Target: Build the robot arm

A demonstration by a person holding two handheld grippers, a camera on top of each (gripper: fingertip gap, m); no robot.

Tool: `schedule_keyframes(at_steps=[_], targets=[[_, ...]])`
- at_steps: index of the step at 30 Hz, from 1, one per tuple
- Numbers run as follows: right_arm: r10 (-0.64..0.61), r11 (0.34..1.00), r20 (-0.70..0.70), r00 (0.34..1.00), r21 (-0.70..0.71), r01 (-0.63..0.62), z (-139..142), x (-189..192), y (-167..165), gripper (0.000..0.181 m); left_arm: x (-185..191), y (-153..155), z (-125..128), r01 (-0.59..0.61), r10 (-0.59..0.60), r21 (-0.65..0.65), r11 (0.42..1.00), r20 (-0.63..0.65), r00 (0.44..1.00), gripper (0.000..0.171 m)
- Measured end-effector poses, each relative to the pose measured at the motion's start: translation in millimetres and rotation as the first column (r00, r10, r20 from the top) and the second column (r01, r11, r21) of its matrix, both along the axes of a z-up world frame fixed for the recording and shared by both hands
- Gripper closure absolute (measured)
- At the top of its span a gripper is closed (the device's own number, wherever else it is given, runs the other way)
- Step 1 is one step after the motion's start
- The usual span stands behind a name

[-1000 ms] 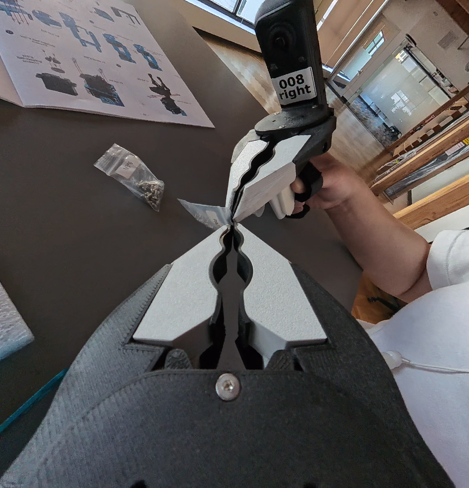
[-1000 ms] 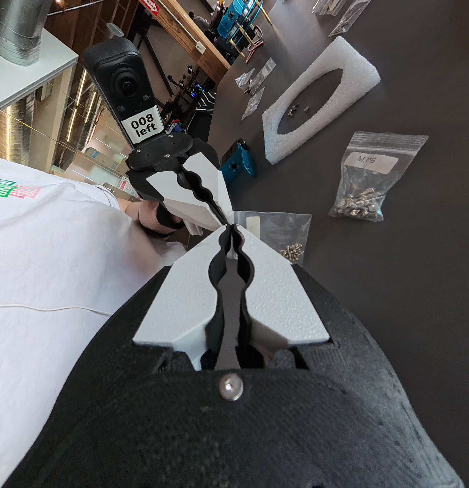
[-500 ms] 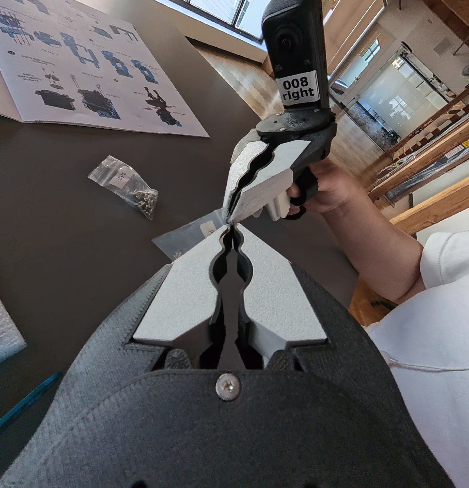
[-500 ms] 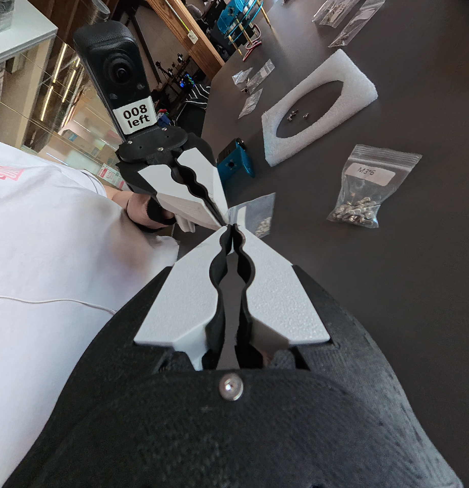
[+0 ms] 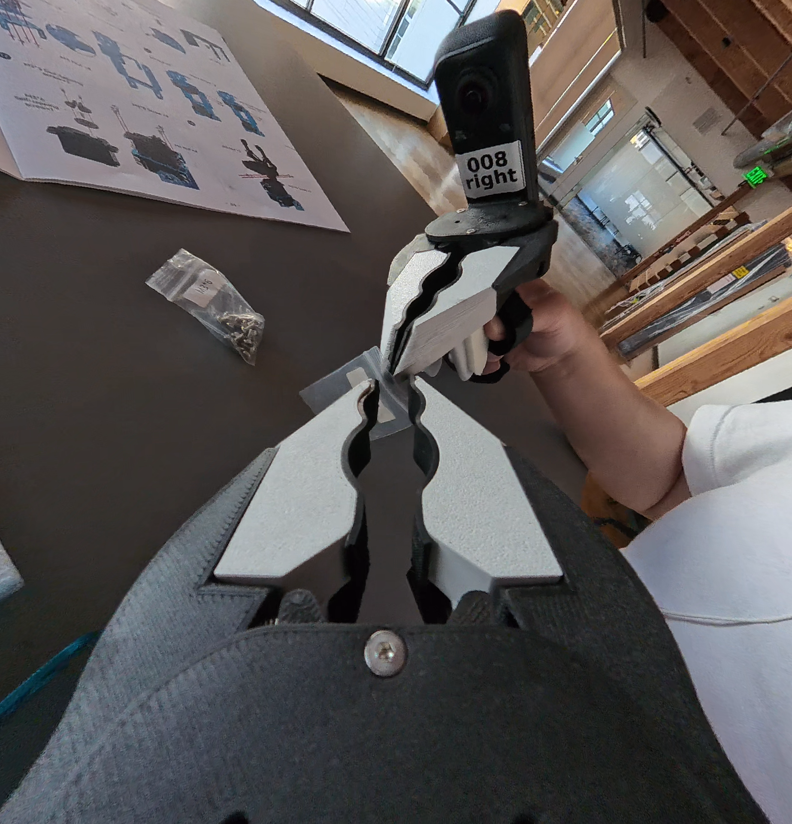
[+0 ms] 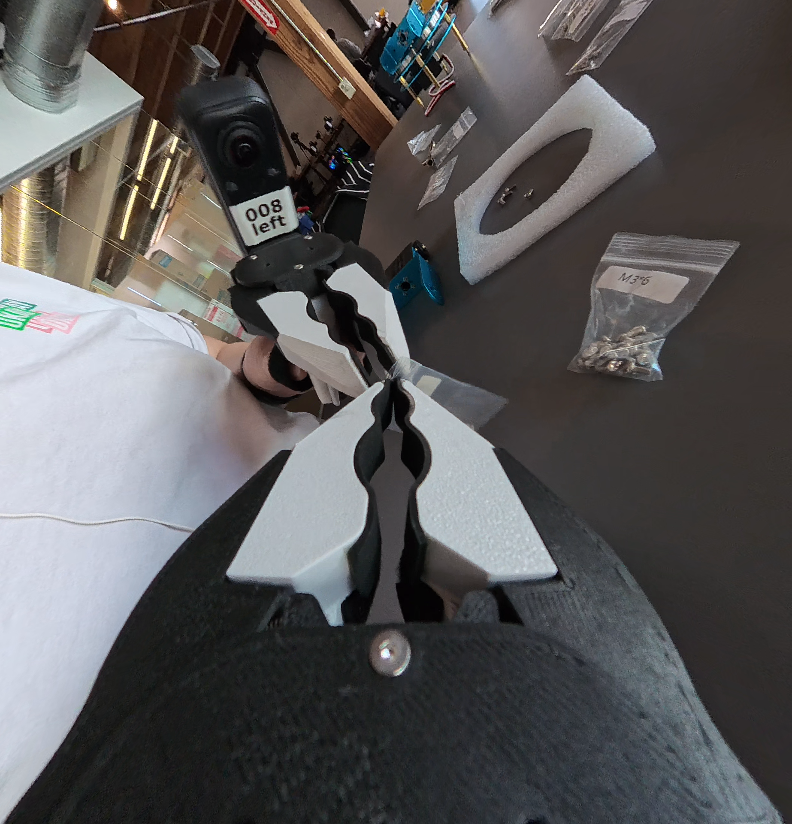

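Observation:
A small clear plastic bag (image 5: 327, 392) with a white label hangs above the dark table (image 5: 95, 423). My right gripper (image 6: 393, 384) is shut on the bag's (image 6: 456, 397) top edge. It also shows in the left wrist view (image 5: 389, 363), tips pointing down at the bag. My left gripper (image 5: 392, 385) is open by a narrow gap, with the bag's edge lying between its fingertips but not pinched. The right wrist view shows the left gripper (image 6: 383, 368) tip to tip with mine, jaws slightly apart.
A second bag of screws (image 5: 220, 307) lies on the table, also in the right wrist view (image 6: 626, 321). An instruction sheet (image 5: 140, 111) lies beyond it. A white foam frame (image 6: 554, 178), a blue part (image 6: 416, 285) and more small bags (image 6: 439, 147) lie farther off. My left and right fingertips are right by each other.
My left gripper has opened and let go of the small bag. My right gripper stays shut on it. Both grippers have stayed close together.

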State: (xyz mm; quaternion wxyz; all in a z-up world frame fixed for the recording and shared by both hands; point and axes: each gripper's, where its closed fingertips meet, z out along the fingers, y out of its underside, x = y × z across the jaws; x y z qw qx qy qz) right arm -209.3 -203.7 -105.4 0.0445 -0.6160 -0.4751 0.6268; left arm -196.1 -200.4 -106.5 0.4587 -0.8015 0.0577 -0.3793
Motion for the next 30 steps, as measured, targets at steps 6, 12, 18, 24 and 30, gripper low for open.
schedule_keyframes(at_steps=[6, 12, 18, 24, 30], targets=[[0.026, 0.998, -0.008, 1.0, -0.058, -0.027, 1, 1, -3, 0.181, 1, -4, -1, 0.029, -0.029, -0.016, 0.999, 0.04, 0.999, 0.163], [0.05, 0.994, -0.018, 0.999, -0.095, -0.051, 3, 2, -6, 0.181, 3, -7, -1, 0.068, -0.053, -0.085, 0.994, 0.162, 0.985, 0.171], [0.046, 0.996, 0.003, 0.999, -0.079, -0.046, -1, 1, -6, 0.181, 1, -10, -4, 0.088, -0.066, -0.124, 0.988, 0.17, 0.983, 0.171], [-0.025, 0.999, 0.057, 0.998, 0.041, 0.022, -9, -2, -1, 0.181, -12, -5, -13, 0.003, -0.012, -0.138, 0.99, -0.061, 0.998, 0.171], [-0.052, 0.996, 0.088, 0.995, 0.079, 0.045, -15, -3, 0, 0.181, -15, -4, -19, -0.035, 0.012, -0.154, 0.987, -0.146, 0.989, 0.171]])
